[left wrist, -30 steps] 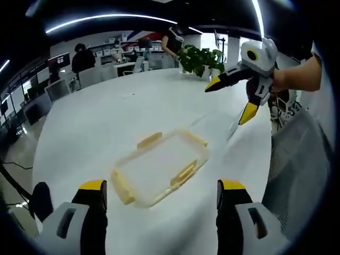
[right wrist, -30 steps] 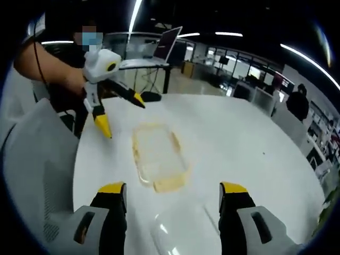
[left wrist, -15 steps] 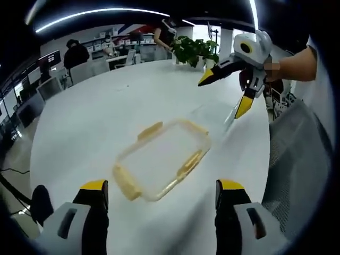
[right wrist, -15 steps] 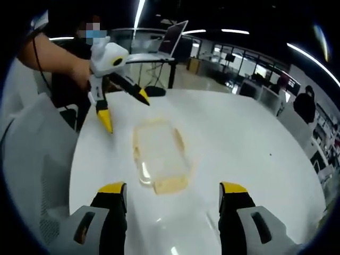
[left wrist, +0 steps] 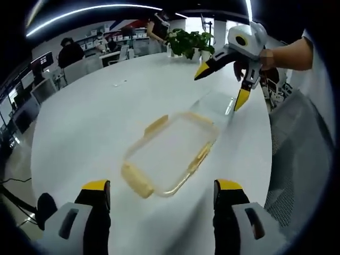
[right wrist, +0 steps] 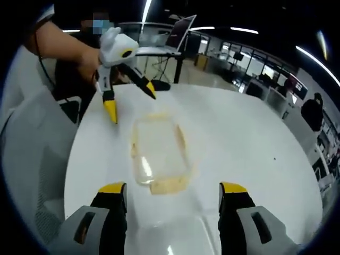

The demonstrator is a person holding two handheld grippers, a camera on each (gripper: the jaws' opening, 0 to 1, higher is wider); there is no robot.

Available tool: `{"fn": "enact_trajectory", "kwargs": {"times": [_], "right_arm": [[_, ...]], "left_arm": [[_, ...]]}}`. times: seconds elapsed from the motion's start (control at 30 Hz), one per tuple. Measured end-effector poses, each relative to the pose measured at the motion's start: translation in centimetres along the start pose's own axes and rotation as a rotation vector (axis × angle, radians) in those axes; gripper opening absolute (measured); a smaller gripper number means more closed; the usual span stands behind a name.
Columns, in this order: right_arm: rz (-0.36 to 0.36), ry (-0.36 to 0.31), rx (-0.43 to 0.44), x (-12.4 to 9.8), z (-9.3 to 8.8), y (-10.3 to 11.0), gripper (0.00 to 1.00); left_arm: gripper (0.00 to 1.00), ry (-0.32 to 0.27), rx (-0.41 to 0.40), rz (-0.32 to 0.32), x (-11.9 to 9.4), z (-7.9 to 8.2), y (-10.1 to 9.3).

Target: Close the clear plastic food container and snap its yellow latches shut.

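Container (left wrist: 170, 154) now nearer frame centre, grippers (left wrist: 161, 199) (right wrist: 172, 201) both spread, empty; risk: sliding on white table (left wrist: 79, 117) under one-sided latch pressure.

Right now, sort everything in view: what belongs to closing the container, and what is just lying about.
For the job:
- lid with yellow latches, flat on the table
- clear container base, beside the lid
- left gripper, open
- right gripper, open

Just there:
- white table
- potted plant
- laptop
- mesh chair
- people at desks
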State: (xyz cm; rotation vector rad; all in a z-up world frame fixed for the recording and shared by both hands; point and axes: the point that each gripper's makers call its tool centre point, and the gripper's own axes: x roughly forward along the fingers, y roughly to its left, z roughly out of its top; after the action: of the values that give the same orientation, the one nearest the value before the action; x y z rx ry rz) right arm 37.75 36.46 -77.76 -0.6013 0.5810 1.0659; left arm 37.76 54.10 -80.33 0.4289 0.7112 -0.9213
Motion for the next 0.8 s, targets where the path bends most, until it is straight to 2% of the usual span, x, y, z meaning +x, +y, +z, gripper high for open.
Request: {"fn": "enact_trajectory", "kwargs": {"times": [0.3, 0.8], "right_arm": [[0.034, 0.029, -0.031, 1.2, 0.1, 0.0, 0.69], [0.090, 0.087, -0.053, 3.4, -1.2, 1.0, 0.66]], "left_arm": [[0.77, 0.059, 0.077, -0.032, 0.7, -0.7, 0.2], [0.74, 0.100, 0.123, -0.057, 1.7, -1.7, 1.0]]}}
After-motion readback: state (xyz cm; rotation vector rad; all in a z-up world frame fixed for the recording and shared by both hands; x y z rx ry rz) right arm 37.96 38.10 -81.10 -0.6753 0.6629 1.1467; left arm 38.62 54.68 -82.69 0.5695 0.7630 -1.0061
